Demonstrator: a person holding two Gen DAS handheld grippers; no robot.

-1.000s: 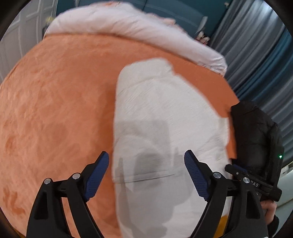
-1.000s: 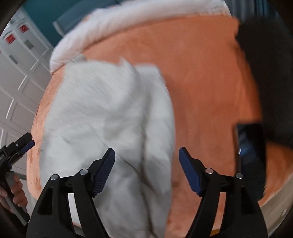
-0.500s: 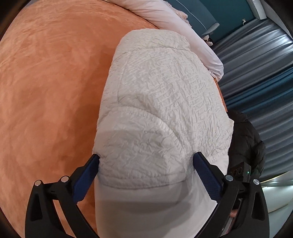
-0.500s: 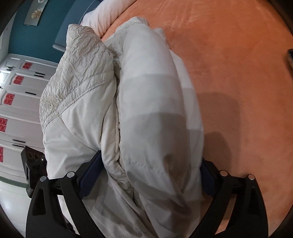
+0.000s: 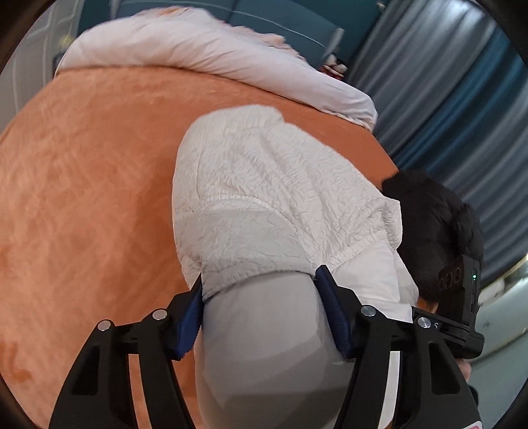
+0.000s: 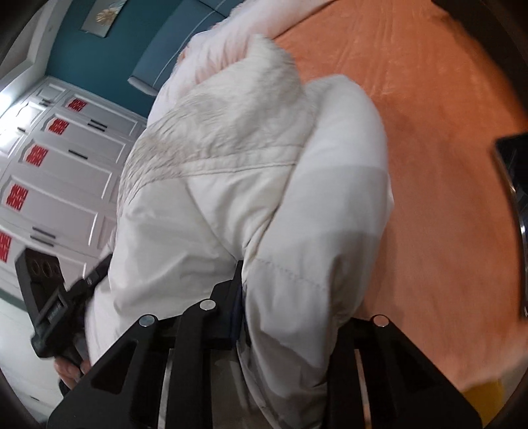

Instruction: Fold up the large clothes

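Both grippers, left gripper & right gripper, clamp white jacket nr orange bed edge.

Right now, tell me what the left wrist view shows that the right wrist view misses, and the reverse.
Left wrist only: the black garment beside the white jacket, the grey-blue curtains, and the left tongs clamping the jacket. Right wrist only: the white cabinets with red stickers, a wall picture, and the right tongs buried in the jacket. Both: the jacket, the orange bedspread, the pale pillow.
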